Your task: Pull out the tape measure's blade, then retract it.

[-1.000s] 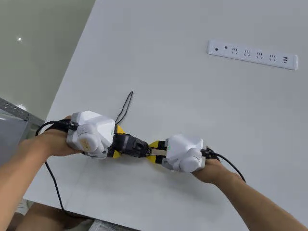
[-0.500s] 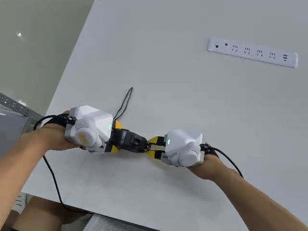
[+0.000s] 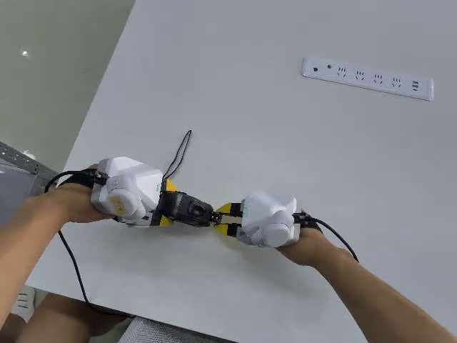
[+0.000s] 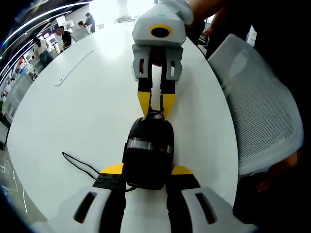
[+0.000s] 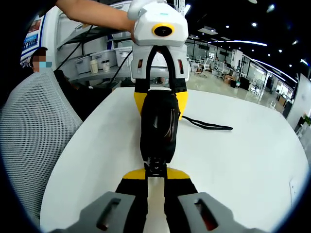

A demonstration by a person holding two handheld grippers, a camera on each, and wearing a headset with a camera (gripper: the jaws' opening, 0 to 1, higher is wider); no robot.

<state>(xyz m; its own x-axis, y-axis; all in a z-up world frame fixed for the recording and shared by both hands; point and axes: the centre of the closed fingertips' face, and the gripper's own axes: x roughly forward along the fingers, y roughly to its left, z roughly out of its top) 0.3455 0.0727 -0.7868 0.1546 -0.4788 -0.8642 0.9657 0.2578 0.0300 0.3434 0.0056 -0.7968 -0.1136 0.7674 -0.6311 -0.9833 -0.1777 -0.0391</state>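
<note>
A black tape measure (image 3: 187, 209) lies on the white table (image 3: 285, 143) between the two grippers. My left gripper (image 3: 171, 207) is shut on its body, yellow jaw tips on either side of the case (image 4: 148, 155). Facing it from the right, my right gripper (image 3: 223, 219) is shut on the short pale bit of blade (image 5: 155, 191) at the case's mouth, just behind the end hook. The tape measure's black wrist strap (image 3: 180, 153) trails across the table behind the left gripper. In the left gripper view the right gripper (image 4: 156, 109) comes in from the top; in the right gripper view the left gripper (image 5: 160, 104) does.
A white power strip (image 3: 368, 77) lies at the far right of the table. The table's left edge (image 3: 86, 128) runs close to the left gripper, with a metal rack (image 3: 21, 164) below it. A grey mesh chair (image 4: 257, 111) stands beside the table.
</note>
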